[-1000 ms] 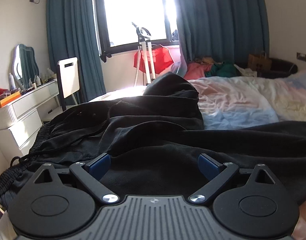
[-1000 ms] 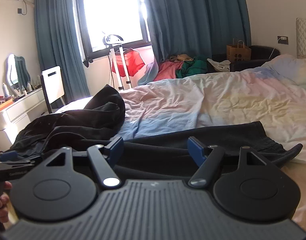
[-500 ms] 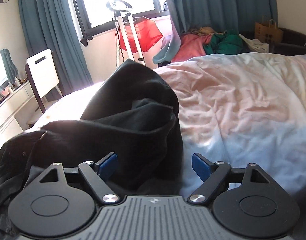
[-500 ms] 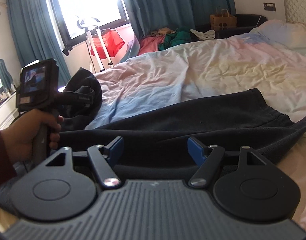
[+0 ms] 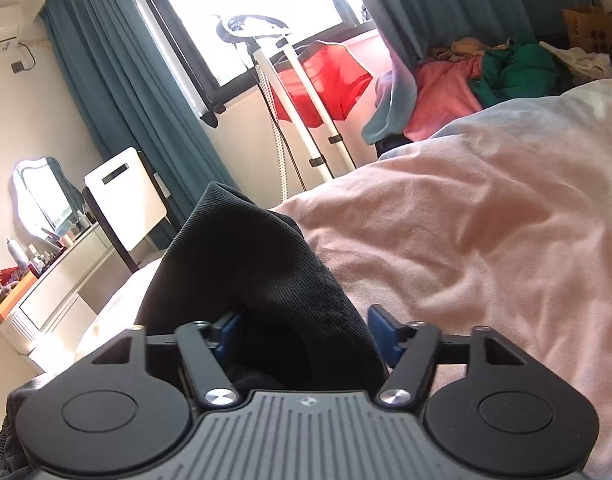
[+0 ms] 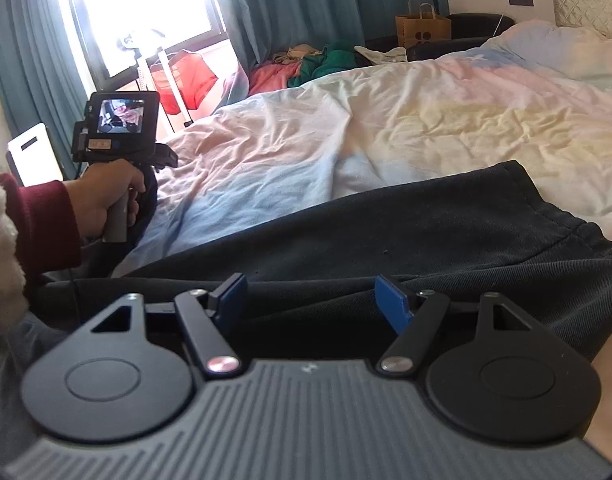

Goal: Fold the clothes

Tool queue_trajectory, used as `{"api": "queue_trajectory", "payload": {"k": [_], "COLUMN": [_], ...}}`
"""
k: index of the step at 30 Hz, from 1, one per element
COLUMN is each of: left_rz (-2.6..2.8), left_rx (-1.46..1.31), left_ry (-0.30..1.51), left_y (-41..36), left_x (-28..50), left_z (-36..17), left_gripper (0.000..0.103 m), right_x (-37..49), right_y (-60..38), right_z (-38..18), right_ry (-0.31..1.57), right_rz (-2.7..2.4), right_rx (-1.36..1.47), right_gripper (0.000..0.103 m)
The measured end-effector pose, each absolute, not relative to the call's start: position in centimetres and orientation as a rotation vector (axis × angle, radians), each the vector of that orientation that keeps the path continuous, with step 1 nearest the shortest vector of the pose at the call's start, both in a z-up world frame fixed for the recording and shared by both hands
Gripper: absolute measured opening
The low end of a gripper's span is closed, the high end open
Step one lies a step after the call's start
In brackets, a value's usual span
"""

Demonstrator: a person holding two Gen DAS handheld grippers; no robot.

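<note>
A black garment [image 6: 386,236] lies spread across the near edge of the bed. Its far end rises in a bunched peak [image 5: 242,260] in the left wrist view. My left gripper [image 5: 306,330] is open, and the black peak sits between its blue pads [image 5: 382,328]. In the right wrist view the left gripper's body [image 6: 118,128] shows at the far left, held in a hand. My right gripper [image 6: 312,298] is open and hovers just above the flat black cloth, with nothing between its pads [image 6: 390,300].
The bed has a rumpled pastel duvet [image 6: 406,112]. A garment steamer stand [image 5: 302,92] with red cloth stands by the window. A white chair [image 5: 126,196] and dresser [image 5: 46,296] are at left. A pile of clothes [image 5: 486,76] lies beyond the bed.
My left gripper has moved forward along the garment to its raised far end, which now fills the gap between the pads. My right gripper has stayed open over the flat cloth.
</note>
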State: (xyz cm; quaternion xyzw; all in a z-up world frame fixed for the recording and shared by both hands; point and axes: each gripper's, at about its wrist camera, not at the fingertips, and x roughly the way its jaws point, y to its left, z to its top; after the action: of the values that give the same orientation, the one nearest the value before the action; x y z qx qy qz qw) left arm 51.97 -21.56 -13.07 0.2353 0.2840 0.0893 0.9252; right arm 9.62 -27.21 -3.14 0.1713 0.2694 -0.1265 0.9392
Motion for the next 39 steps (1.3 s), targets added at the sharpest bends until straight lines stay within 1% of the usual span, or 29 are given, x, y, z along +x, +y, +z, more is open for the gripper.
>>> {"api": "queue_trajectory", "payload": {"k": [1,2,4,7,10,16,19,21,23,25,26,30,32,33,34,35,36,37,38,39], "left_rz": [0.161,0.133,0.084,-0.018,-0.142,-0.463,-0.521,-0.514,-0.485,-0.455,-0.441,-0.432,-0.411,-0.399,-0.388,-0.379,-0.371,-0.363,-0.356,-0.35], "left_rx": [0.496,0.514,0.528,0.482,0.418,0.296,0.223,0.207,0.207,0.211,0.219,0.237,0.235,0.224,0.212,0.203,0.194,0.186,0.178,0.165], "left_ry": [0.59,0.59,0.558,0.526,0.478,0.299,0.276,0.284,0.317,0.361,0.381,0.451,0.462,0.468,0.474,0.473,0.467,0.46,0.454,0.45], "left_y": [-21.5,-21.6,-21.5,-21.3,-21.2,-20.5,-19.5,-19.3,-19.5,-19.9,-20.1,-20.9,-21.3,-21.2,-21.2,-21.0,-20.8,-20.6,-20.4,-20.0], "left_x": [52.1,52.1,51.0,48.7,45.4,38.3,37.3,37.4,37.9,38.7,39.2,41.0,41.7,42.1,42.5,42.6,42.4,42.3,42.2,41.9], "left_z": [-13.0,-12.9,-12.2,-9.4,-4.9,6.3,8.9,8.7,7.2,4.5,2.8,-3.8,-5.5,-6.1,-6.6,-6.8,-6.6,-6.5,-6.4,-6.0], "left_gripper": [0.015,0.016,0.014,0.012,0.012,0.011,0.012,0.014,0.015,0.02,0.021,0.02,0.02,0.021,0.026,0.028,0.036,0.049,0.056,0.065], "right_x": [9.7,9.9,10.0,9.9,9.2,7.7,7.3,7.1,7.1,7.1,7.2,7.5,7.6,7.8,7.9,8.1,8.3,8.4,8.5,8.7], "right_y": [-27.2,-27.2,-26.9,-26.4,-26.4,-26.0,-25.8,-25.8,-25.8,-25.8,-25.8,-26.0,-26.0,-26.0,-26.0,-25.9,-25.9,-25.9,-25.9,-25.9], "right_z": [-3.2,-3.3,-3.3,-3.1,-2.6,-1.6,-1.0,-0.8,-0.8,-0.9,-1.0,-1.3,-1.6,-1.8,-1.9,-2.1,-2.2,-2.2,-2.3,-2.3], "right_ry": [0.55,0.552,0.547,0.545,0.53,0.507,0.491,0.481,0.479,0.484,0.486,0.49,0.493,0.494,0.496,0.493,0.49,0.486,0.483,0.479], "right_rz": [-0.264,-0.269,-0.266,-0.263,-0.251,-0.25,-0.252,-0.254,-0.257,-0.261,-0.262,-0.265,-0.26,-0.257,-0.256,-0.253,-0.248,-0.242,-0.237,-0.232], "right_rx": [0.348,0.348,0.336,0.3,0.315,0.313,0.306,0.304,0.3,0.298,0.297,0.293,0.296,0.296,0.291,0.287,0.285,0.285,0.287,0.291], "right_gripper": [0.073,0.073,0.074,0.073,0.073,0.073,0.073,0.073,0.073,0.073,0.073,0.073,0.073,0.073,0.073,0.073,0.073,0.073,0.073,0.073]}}
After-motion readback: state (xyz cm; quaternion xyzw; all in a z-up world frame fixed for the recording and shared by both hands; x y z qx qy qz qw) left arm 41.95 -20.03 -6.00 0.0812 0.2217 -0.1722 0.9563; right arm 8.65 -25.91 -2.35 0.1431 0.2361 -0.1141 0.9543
